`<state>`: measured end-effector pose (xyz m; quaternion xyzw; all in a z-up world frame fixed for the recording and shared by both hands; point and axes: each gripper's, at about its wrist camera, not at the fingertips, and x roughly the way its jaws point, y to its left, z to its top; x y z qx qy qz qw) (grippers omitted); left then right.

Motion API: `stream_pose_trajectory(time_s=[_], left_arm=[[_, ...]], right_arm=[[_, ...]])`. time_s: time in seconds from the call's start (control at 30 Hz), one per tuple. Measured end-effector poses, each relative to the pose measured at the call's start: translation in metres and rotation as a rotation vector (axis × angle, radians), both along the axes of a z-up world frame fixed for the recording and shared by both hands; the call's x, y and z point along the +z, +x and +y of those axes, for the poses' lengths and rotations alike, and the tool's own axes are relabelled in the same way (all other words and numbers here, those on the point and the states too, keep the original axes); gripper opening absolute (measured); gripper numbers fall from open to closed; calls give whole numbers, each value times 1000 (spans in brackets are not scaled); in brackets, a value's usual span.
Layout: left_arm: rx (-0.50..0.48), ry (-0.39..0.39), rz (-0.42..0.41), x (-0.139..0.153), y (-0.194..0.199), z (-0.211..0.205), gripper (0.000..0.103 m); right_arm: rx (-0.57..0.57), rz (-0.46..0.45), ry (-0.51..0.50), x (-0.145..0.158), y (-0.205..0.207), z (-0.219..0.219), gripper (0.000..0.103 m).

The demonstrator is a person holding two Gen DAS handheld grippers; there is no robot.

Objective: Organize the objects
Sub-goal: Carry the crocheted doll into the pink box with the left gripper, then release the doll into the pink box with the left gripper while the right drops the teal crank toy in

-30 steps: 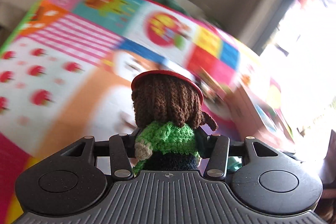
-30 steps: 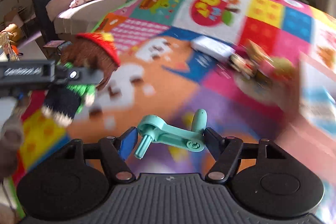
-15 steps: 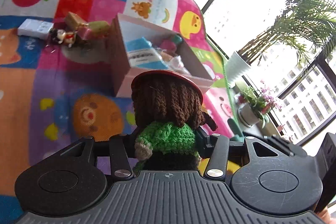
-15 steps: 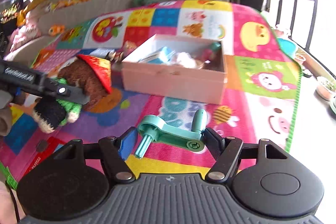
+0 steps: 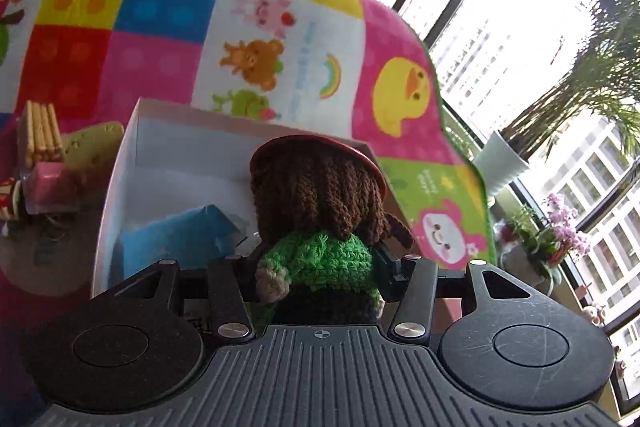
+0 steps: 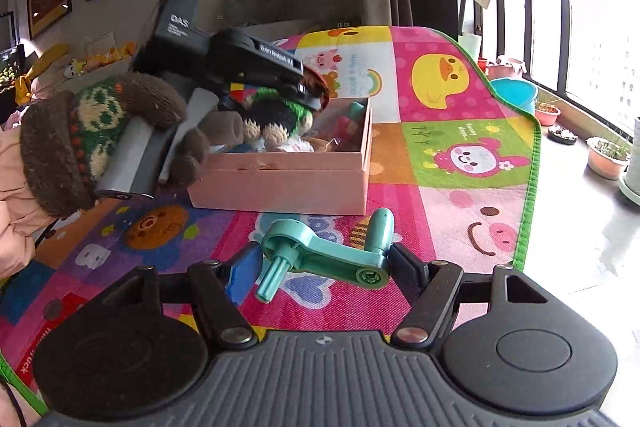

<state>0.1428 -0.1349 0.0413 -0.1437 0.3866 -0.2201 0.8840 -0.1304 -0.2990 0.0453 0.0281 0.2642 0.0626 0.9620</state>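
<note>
My left gripper (image 5: pixel 320 267) is shut on a crocheted doll (image 5: pixel 316 211) with brown hair, a red cap and a green top. It hangs over the open pink box (image 5: pixel 116 171), which holds a blue packet (image 5: pixel 176 243). In the right wrist view the same doll (image 6: pixel 280 107) sits in the left gripper (image 6: pixel 276 83) above the pink box (image 6: pixel 280 183). My right gripper (image 6: pixel 320 267) is shut on a teal plastic crank handle (image 6: pixel 328 255), held above the colourful play mat (image 6: pixel 460 147) in front of the box.
Wafer biscuits (image 5: pixel 38 131), a pale cheese-like toy (image 5: pixel 90 143) and a pink block (image 5: pixel 50 183) lie left of the box. A gloved hand (image 6: pixel 92 135) holds the left gripper. Potted plants (image 6: pixel 608 155) and a window stand beyond the mat's right edge.
Both grippers swung right across the mat toward the pink box. The left one carried the doll from the mat's left part to directly over the box. Both grips stayed shut.
</note>
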Motion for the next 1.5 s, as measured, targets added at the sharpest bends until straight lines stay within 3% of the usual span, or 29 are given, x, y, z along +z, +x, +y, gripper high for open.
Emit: stream_pose_trajectory(time_s=[0.07, 0.13, 0.27, 0.33, 0.43, 0.5, 0.57, 0.67, 0.7, 0.77, 0.83, 0.97, 1.03, 1.13, 1.23, 1.27, 1.3, 1.37, 1.5], left_arm=[[-5, 11, -27, 3, 4, 6, 54], [-50, 73, -70, 15, 12, 8, 54], [-326, 262, -72, 30, 33, -2, 55], [-419, 347, -83, 31, 34, -7, 56], [-483, 520, -211, 29, 22, -18, 57], [-448, 596, -298, 29, 17, -23, 57], [-384, 562, -371, 37, 13, -19, 53], [-386, 411, -340, 52, 16, -8, 54], [-390, 398, -335, 56, 16, -7, 54], [-324, 415, -411, 64, 8, -3, 53], [-248, 359, -438, 73, -2, 11, 49], [-131, 120, -345, 76, -33, 62, 49], [-95, 67, -304, 66, -51, 84, 49], [-75, 49, -242, 45, -78, 106, 49], [-58, 92, -204, 22, -101, 122, 49], [-41, 112, -198, 15, -109, 129, 49], [-20, 123, -191, 8, -116, 137, 49], [22, 122, -167, -2, -127, 156, 49], [94, 157, -143, -17, -136, 185, 49]], right_arm=[[-11, -1, -2, -2, 0, -4, 70], [-19, 7, 3, -3, 2, -8, 70], [-25, 18, 10, -6, 10, -8, 70], [-19, 22, 23, -8, 16, -8, 70], [-13, 31, 36, -9, 22, -6, 70], [-10, 38, 37, -10, 25, -5, 70], [-10, 42, 33, -11, 26, -4, 70], [-11, 50, 35, -12, 27, -5, 70], [-11, 53, 38, -12, 27, -5, 70], [-11, 59, 40, -13, 28, -5, 70], [-12, 56, 40, -12, 28, -4, 70], [-10, 33, 58, -4, 31, -3, 70], [1, -7, 39, 7, 36, 0, 70], [27, -107, -18, 31, 56, 8, 70], [41, -145, -10, 54, 95, 14, 71], [50, -129, 0, 56, 109, 15, 75], [53, -96, 7, 57, 122, 17, 85], [39, -56, 31, 54, 133, 19, 87], [93, 3, 29, 33, 116, 34, 91]])
